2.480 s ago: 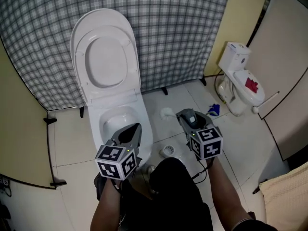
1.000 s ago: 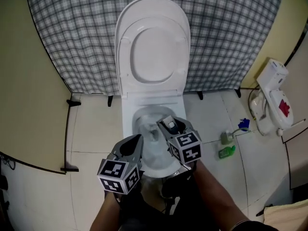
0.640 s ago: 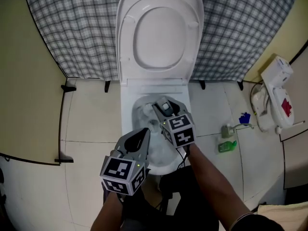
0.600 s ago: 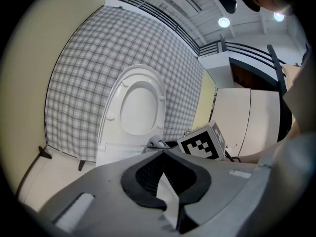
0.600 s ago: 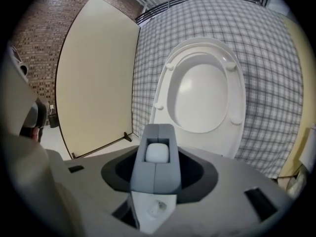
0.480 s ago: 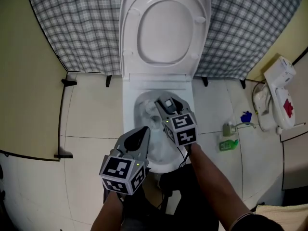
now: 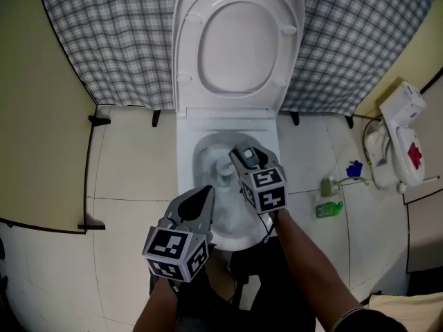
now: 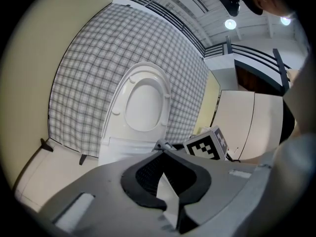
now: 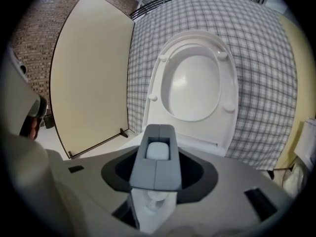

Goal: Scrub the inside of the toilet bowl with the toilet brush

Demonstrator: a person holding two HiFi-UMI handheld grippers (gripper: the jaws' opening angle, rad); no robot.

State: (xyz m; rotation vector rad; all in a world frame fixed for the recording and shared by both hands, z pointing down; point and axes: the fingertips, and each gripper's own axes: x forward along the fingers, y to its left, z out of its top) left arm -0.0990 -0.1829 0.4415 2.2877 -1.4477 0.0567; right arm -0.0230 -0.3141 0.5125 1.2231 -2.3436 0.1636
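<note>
The white toilet stands with lid and seat [image 7: 239,43] raised against the checked curtain; its bowl rim [image 7: 185,178] lies just in front of me. My right gripper [image 7: 244,158] hangs over the bowl, shut on the grey handle [image 9: 158,152] of the toilet brush. The white brush head [image 7: 223,172] is down inside the bowl, left of that gripper. In the right gripper view a bit of white brush [image 9: 157,199] shows below the jaws. My left gripper [image 7: 201,194] hovers at the bowl's front left rim, jaws together and holding nothing.
A checked curtain [image 7: 111,40] hangs behind the toilet, with a beige panel [image 7: 34,116] to the left. On the tiled floor to the right lie a green bottle [image 7: 325,209], a spray bottle [image 7: 331,183], a blue item [image 7: 354,168] and a small white toilet [image 7: 398,140].
The right gripper carried the brush from the floor right of the toilet into the bowl. In the last half second it shifted slightly toward me. The left gripper stayed put.
</note>
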